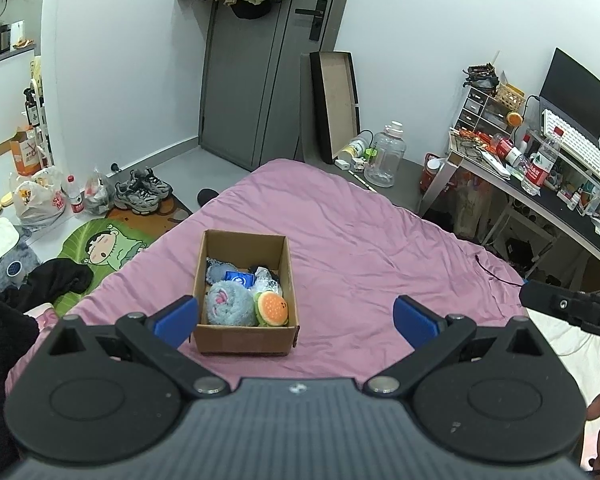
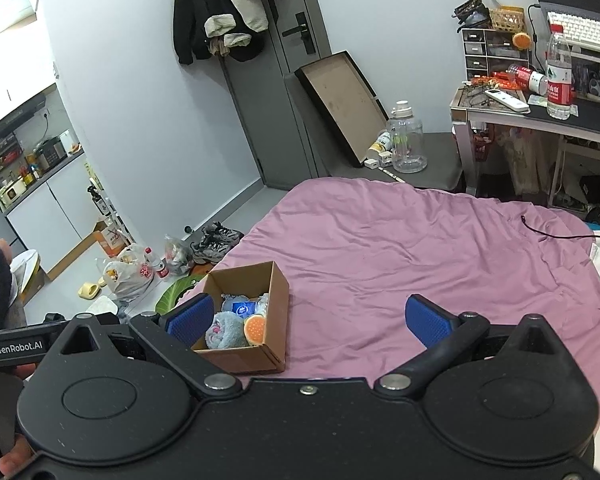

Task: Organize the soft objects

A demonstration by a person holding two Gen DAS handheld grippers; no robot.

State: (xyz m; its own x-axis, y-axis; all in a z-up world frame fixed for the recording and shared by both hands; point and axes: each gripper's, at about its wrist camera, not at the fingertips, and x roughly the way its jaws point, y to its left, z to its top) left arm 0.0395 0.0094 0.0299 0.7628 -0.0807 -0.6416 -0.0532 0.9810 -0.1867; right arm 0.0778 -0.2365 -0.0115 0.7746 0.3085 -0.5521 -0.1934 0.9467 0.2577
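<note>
In the left wrist view, the left hand-held gripper point(image 1: 296, 318) fills the bottom of the frame with its blue pads spread wide and nothing between them. Just above and between those pads, slightly left of centre, the cardboard box point(image 1: 244, 340) sits on the pink bedcover point(image 1: 380, 264). Its long axis runs away from the camera, up the frame, so the near short wall faces this gripper almost head-on. Inside, at the near end, lie a grey fluffy plush point(image 1: 225, 305) on the left and a burger plush point(image 1: 273, 308) on the right, touching each other; behind them sit a blue packet point(image 1: 240, 279) and some darker soft things too jumbled to name.

At the right edge of that view, the right hand-held gripper point(image 1: 572, 308) pokes in as a black bar, well apart from the box.

In the right wrist view, the right gripper point(image 2: 310, 320) is likewise spread and holds nothing. Here the box point(image 2: 260, 354) lies in the lower left of the frame, partly behind the left blue pad, turned at a slant.

No loose soft items show on the bedcover, so the sorting looks close to done. If anything in the box needs reaching, the left gripper seems nearer and better lined up: the box lies straight ahead of it, but off to the side of the right one.
</note>
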